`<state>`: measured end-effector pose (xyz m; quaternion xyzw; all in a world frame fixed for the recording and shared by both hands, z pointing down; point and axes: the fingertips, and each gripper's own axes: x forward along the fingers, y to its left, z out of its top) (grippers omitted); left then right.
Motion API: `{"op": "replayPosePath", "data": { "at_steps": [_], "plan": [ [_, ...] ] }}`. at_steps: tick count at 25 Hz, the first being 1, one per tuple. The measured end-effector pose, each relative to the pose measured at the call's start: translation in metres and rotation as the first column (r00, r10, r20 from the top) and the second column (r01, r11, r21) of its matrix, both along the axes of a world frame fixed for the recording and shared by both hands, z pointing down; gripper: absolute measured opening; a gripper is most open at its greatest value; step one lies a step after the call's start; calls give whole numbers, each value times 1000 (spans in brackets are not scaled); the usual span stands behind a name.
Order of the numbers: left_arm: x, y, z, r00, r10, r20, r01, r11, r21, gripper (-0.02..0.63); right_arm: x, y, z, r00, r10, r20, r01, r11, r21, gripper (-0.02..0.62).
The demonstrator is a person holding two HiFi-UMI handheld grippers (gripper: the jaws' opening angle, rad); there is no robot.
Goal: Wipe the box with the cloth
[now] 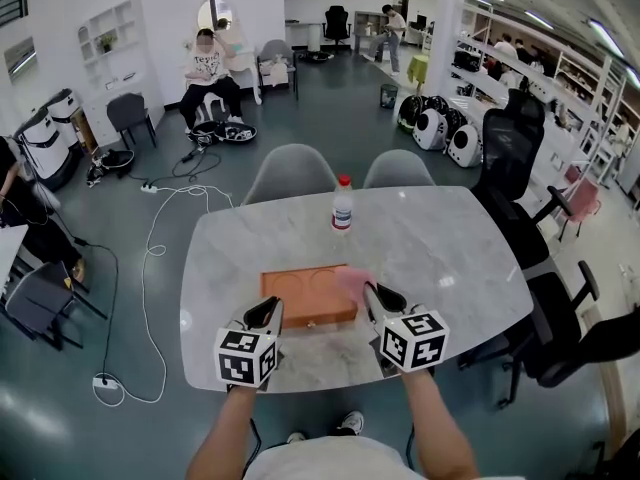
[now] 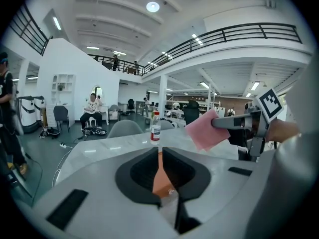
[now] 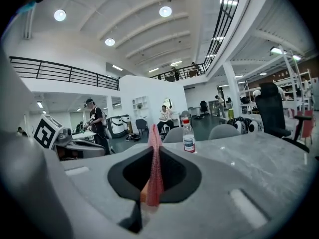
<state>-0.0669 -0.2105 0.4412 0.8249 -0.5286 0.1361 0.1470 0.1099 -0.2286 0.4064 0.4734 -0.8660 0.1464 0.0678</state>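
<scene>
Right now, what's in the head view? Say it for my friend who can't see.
The right gripper holds a pink cloth over a flat orange-brown box on a marble table. The left gripper sits at the box's near left corner, and a bottle stands beyond the box.

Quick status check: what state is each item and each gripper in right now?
Box: lying flat on the table.
Cloth: pinched by one edge, held in the air.
Bottle: upright, red cap on.
Left gripper: jaws together, nothing gripped.
Right gripper: jaws shut on the cloth.
</scene>
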Motion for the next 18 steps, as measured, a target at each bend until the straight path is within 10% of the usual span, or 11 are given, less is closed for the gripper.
{"op": "replayPosePath", "data": {
  "at_steps": [18],
  "plan": [
    [10, 4, 5, 1000, 15, -5, -15, 1000, 3, 29, 5, 6, 0, 1000, 7, -7, -7, 1000, 23, 17]
  ]
}}
